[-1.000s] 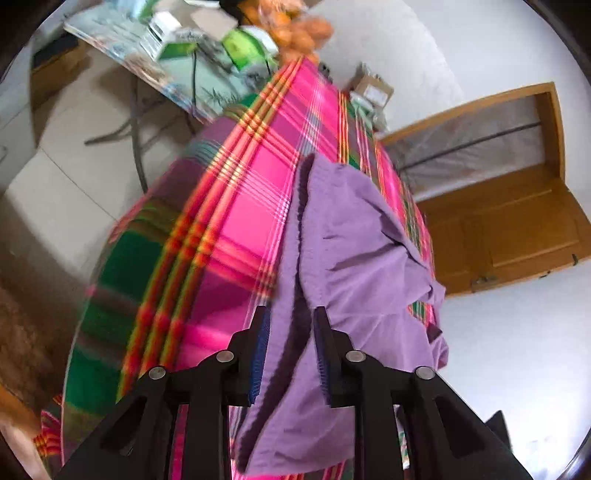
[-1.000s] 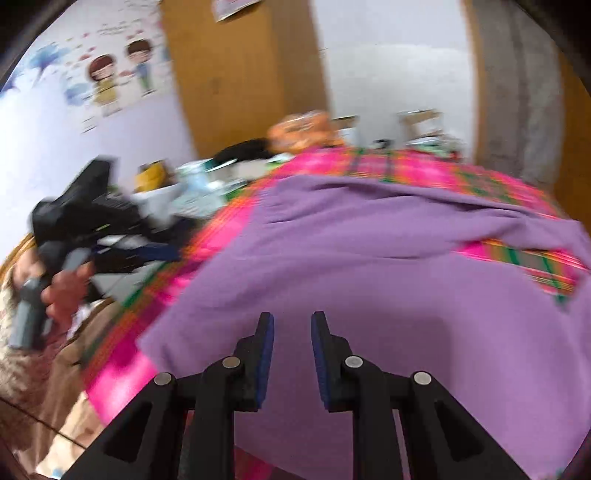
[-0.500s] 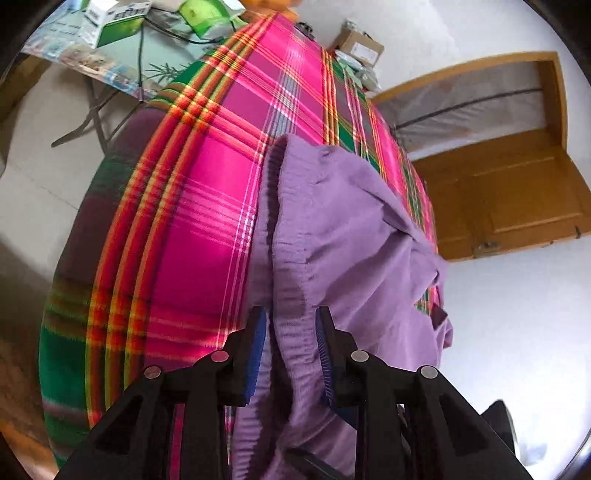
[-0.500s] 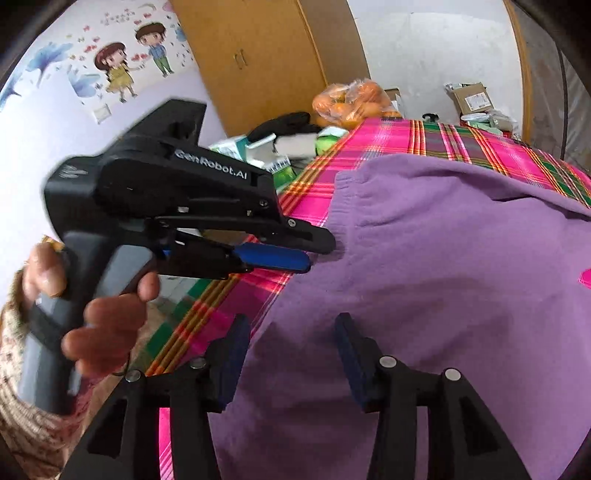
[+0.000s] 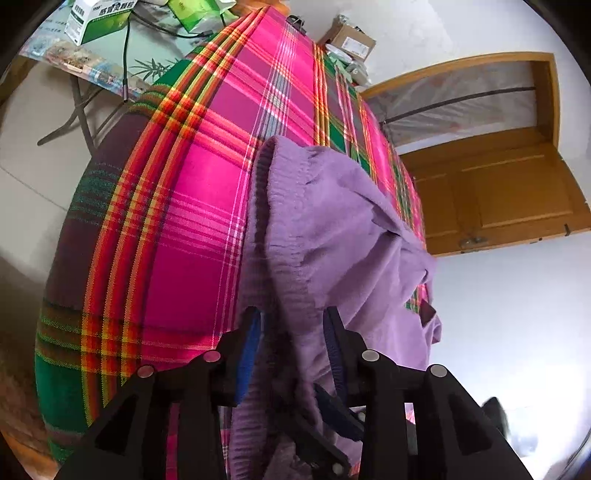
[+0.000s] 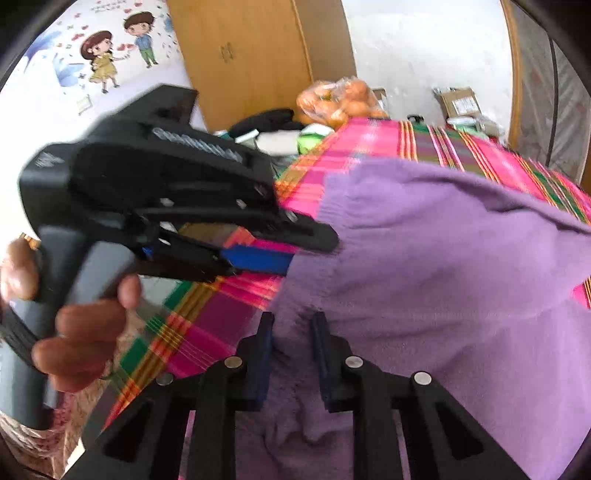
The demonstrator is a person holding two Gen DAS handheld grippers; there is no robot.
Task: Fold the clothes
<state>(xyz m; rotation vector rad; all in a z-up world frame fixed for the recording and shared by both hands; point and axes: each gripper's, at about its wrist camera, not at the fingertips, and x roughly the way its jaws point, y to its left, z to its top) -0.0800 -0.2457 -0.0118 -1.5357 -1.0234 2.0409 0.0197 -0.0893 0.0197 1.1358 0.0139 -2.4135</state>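
A purple garment (image 5: 332,221) lies on a table under a pink plaid cloth (image 5: 184,221), its ribbed hem running toward me. My left gripper (image 5: 291,317) straddles that hem at the near end. Its jaws are opening, and the fabric hangs loosely between the pads. In the right wrist view the left gripper (image 6: 306,251) reaches in from the left, held by a hand (image 6: 81,332), its tips at the garment's (image 6: 443,258) edge. My right gripper (image 6: 293,321) is closing, with a bunch of purple fabric pinched between its pads just below the left one. One of its fingers (image 5: 340,417) shows under the cloth fold.
A side table with a green-and-white box (image 5: 99,22) stands beyond the far left corner. A cardboard box (image 5: 351,37) sits past the far end and a wooden door (image 5: 498,192) is on the right. A bag of oranges (image 6: 332,99) and a wardrobe (image 6: 251,55) are behind.
Both grippers came in to the garment's near hem. The right gripper spread wide, then closed on the fabric. The left gripper's jaws have widened around the hem.
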